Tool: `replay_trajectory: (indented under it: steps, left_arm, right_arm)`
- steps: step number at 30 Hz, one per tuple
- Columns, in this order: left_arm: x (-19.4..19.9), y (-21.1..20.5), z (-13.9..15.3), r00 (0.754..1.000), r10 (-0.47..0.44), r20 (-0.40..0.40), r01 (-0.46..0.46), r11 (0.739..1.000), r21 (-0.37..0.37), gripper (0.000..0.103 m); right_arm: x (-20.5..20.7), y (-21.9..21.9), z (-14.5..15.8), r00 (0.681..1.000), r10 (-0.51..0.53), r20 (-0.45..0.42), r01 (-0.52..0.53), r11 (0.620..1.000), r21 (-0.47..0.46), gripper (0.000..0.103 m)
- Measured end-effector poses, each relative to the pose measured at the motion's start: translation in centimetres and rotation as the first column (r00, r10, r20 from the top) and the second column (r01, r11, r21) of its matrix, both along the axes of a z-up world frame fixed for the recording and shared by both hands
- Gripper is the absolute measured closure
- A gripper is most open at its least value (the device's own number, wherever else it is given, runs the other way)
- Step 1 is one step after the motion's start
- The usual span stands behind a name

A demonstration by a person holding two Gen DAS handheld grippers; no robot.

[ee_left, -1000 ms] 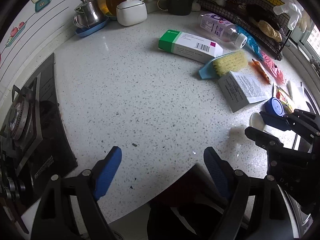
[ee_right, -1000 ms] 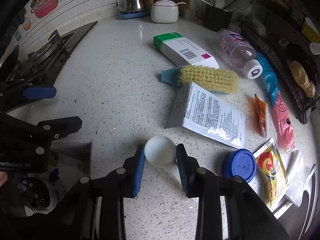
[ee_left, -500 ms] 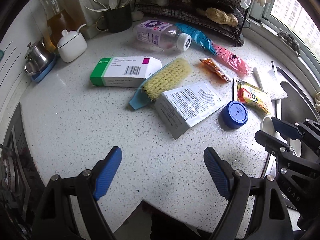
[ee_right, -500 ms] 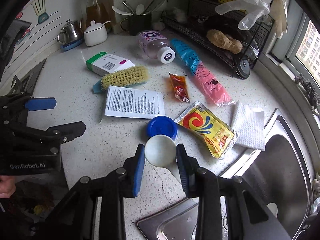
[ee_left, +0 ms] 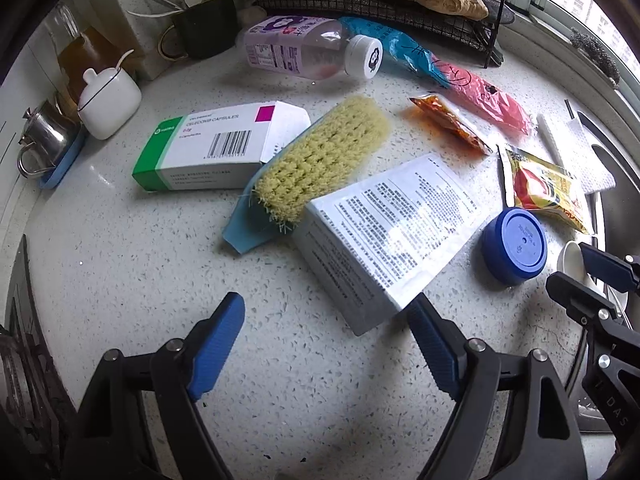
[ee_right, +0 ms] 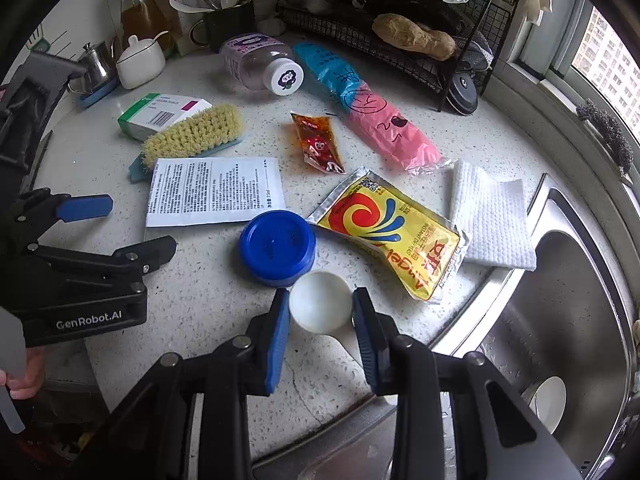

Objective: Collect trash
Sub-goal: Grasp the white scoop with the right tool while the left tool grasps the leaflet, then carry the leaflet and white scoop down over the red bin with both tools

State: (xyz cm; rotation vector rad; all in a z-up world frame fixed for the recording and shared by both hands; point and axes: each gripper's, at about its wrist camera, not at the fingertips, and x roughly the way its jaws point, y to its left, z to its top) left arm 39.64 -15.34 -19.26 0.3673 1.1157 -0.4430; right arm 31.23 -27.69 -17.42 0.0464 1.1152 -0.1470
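Observation:
My right gripper [ee_right: 320, 312] is shut on a white plastic spoon [ee_right: 320, 306], held just above the counter near the sink edge; the spoon also shows in the left wrist view [ee_left: 573, 258]. My left gripper [ee_left: 326, 340] is open and empty, low over the counter, with a white printed sachet [ee_left: 384, 232] just ahead between its fingers. Trash lies on the speckled counter: a blue lid [ee_right: 278, 246], a yellow yeast packet [ee_right: 390, 232], an orange sauce packet [ee_right: 318, 144], a pink and blue wrapper [ee_right: 360, 104], a plastic bottle [ee_right: 260, 62] and a green medicine box [ee_left: 216, 148].
A scrubbing brush [ee_left: 316, 160] lies by the box. A folded white cloth [ee_right: 490, 216] sits beside the steel sink [ee_right: 568, 300]. A black wire rack [ee_right: 400, 32], a utensil mug [ee_right: 228, 20], a white sugar pot [ee_right: 140, 62] and a small kettle [ee_left: 40, 140] line the back.
Both grippers swung right, away from the stove, toward the trash by the sink. The right gripper kept the spoon. The left gripper came closer to the white sachet and stayed open.

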Motion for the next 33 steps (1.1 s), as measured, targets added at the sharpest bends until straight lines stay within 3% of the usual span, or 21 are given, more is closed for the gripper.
replay_trajectory:
  steps: [3, 8, 11, 17, 33]
  left_arm:
    - [0.5, -0.4, 0.2, 1.0, 0.004, 0.009, -0.003, 1.0, -0.016, 0.037]
    - [0.5, -1.5, 0.5, 1.0, -0.006, 0.003, 0.006, 0.999, -0.034, 0.083]
    - [0.1, -1.9, 0.5, 1.0, -0.014, 0.024, 0.014, 1.0, -0.015, 0.097]
    - [-1.5, -0.9, 1.5, 0.999, -0.031, 0.035, 0.033, 0.998, -0.059, 0.103]
    - [-7.8, 6.4, 4.6, 0.996, 0.054, 0.066, -0.047, 0.994, -0.101, 0.103]
  right_arm:
    - [0.3, -0.4, -0.3, 1.0, 0.002, -0.007, -0.002, 1.0, 0.01, 0.073]
    - [0.4, -0.8, -0.3, 1.0, 0.022, -0.001, -0.022, 0.999, 0.037, 0.073]
    - [0.5, -1.0, -0.2, 1.0, 0.022, 0.007, -0.023, 0.999, 0.036, 0.073]
    - [-0.1, -0.8, 0.5, 0.999, 0.034, 0.018, -0.034, 0.999, 0.032, 0.073]
    - [-4.1, 4.5, 2.8, 0.991, 0.113, 0.074, -0.115, 0.993, 0.026, 0.073]
